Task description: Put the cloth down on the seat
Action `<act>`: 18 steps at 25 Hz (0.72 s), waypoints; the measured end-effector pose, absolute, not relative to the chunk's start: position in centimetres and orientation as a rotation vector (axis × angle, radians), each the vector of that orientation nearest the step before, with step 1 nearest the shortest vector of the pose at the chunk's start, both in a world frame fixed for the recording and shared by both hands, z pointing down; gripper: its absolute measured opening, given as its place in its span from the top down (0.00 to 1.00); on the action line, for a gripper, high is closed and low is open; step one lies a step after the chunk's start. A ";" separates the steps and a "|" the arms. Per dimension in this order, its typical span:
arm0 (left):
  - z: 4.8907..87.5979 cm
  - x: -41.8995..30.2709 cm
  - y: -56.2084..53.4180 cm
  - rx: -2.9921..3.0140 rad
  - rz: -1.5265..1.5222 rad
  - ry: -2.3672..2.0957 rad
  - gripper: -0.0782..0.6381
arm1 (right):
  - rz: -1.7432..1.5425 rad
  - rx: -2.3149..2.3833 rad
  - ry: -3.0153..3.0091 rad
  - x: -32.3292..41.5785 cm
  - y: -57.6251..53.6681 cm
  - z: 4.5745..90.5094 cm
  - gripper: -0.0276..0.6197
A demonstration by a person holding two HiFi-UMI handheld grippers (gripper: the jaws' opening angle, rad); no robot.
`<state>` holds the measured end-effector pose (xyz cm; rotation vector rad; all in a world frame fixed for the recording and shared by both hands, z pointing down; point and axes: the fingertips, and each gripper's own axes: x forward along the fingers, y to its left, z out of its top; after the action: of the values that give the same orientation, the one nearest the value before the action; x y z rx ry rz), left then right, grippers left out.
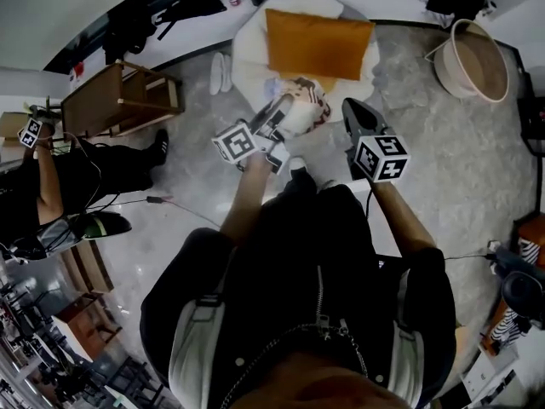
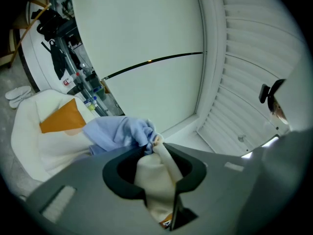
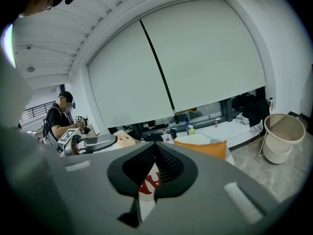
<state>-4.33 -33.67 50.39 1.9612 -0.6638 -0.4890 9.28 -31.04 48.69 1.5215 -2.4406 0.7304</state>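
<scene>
Fingers [image 2: 122, 173] of the left gripper [image 2: 155, 150] are clenched on a cream fold of the cloth [image 2: 154, 190]. The fold fills the gap between the dark pads and is cut off by the bottom of the left gripper view. Pale blue fabric [image 2: 120, 131] bunches just past the tips; whether it is one piece with the cloth cannot be told. The right gripper [image 3: 155, 147] has its ribbed black fingers [image 3: 173, 163] pinched on a white edge with red print, most of it hidden behind the grey gripper body.

In the head view the cloth [image 1: 302, 113] hangs crumpled between the two grippers at the near edge of the white seat [image 1: 247, 49]. Whether it touches the seat cannot be made out. The seat is rounded, soft and padded, with a flat orange cushion [image 1: 319, 41] lying on it. A round pale basket [image 1: 473, 58] with a thin rim stands on the mottled grey floor [image 1: 426, 152] to the right, and a wooden stand [image 1: 119, 100] is to the left. Another person [image 1: 51, 186] is cut off by the left border.
</scene>
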 end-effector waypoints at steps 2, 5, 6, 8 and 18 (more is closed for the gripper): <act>51.1 -4.7 -34.5 1.937 -0.482 -0.673 0.75 | 0.742 1.519 -2.423 9.2 -31.6 49.1 0.96; 51.3 -4.5 -35.2 1.941 -0.481 -0.656 0.75 | 0.754 1.519 -2.404 9.4 -32.1 49.6 0.96; 51.5 -4.4 -35.4 1.932 -0.480 -0.656 0.75 | 0.758 1.519 -2.402 9.5 -32.3 49.7 0.96; 52.0 -4.3 -35.9 1.919 -0.476 -0.664 0.75 | 0.778 1.513 -2.403 9.7 -32.8 50.1 0.96; 53.1 -2.8 -39.2 1.894 -0.462 -0.712 0.75 | 0.761 1.409 -2.424 10.3 -37.1 51.7 0.96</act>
<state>-2.84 -39.24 53.08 1.8944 -0.7121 -0.4615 10.26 -37.12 51.67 1.4087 -2.4237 0.7613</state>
